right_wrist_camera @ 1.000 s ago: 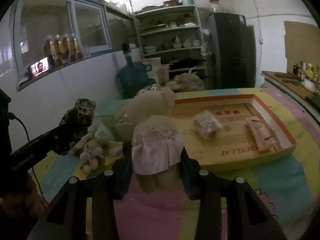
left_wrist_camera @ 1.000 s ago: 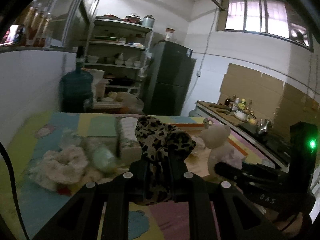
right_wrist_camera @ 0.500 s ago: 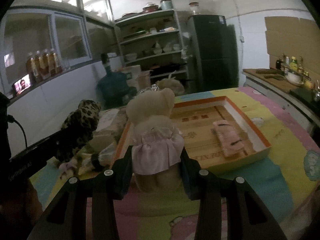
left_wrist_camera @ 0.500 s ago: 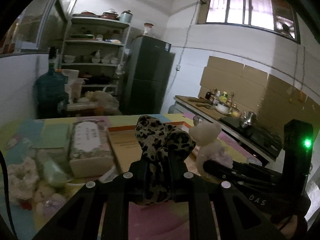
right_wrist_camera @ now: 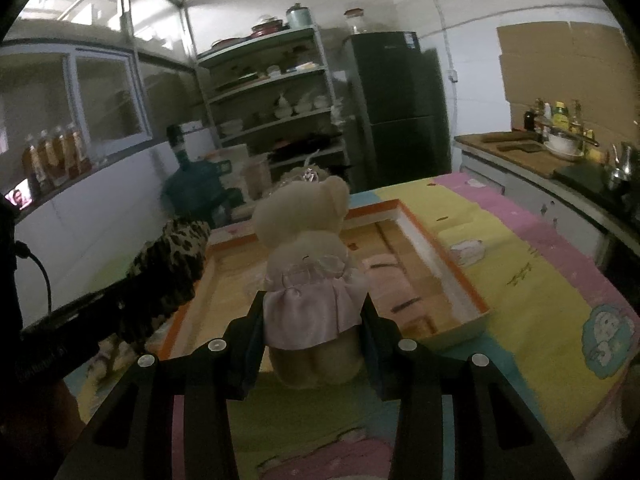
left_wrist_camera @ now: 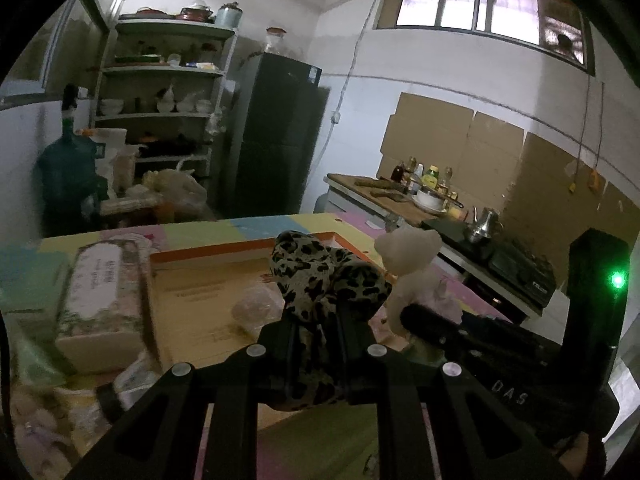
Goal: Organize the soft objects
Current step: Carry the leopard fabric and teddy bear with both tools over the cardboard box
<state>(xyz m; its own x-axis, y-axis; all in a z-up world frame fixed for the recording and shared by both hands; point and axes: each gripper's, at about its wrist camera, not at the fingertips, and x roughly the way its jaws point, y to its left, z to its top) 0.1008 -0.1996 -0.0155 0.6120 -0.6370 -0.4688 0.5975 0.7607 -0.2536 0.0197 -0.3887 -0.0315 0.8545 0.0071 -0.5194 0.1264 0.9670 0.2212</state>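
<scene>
My left gripper (left_wrist_camera: 316, 350) is shut on a leopard-print soft toy (left_wrist_camera: 326, 280) and holds it above the near edge of the orange-rimmed cardboard box (left_wrist_camera: 192, 256). My right gripper (right_wrist_camera: 314, 332) is shut on a cream teddy bear in a pink dress (right_wrist_camera: 308, 256), held above the near edge of the same box (right_wrist_camera: 440, 256). The bear also shows in the left wrist view (left_wrist_camera: 408, 264), and the leopard toy in the right wrist view (right_wrist_camera: 172, 264). A pink soft item (right_wrist_camera: 394, 280) and a pale crinkled bundle (left_wrist_camera: 254, 308) lie inside the box.
A floral tissue pack (left_wrist_camera: 102, 296) stands left of the box, with pale soft items (left_wrist_camera: 36, 424) near it. The table has a pastel patchwork cloth (right_wrist_camera: 540, 272). A counter with bottles and a stove (left_wrist_camera: 516, 268) is on the right. Shelves, fridge and water jug stand behind.
Both grippers have swung to the right with their toys, from the pile of soft items toward the box, which now lies straight ahead. Both grips have stayed shut.
</scene>
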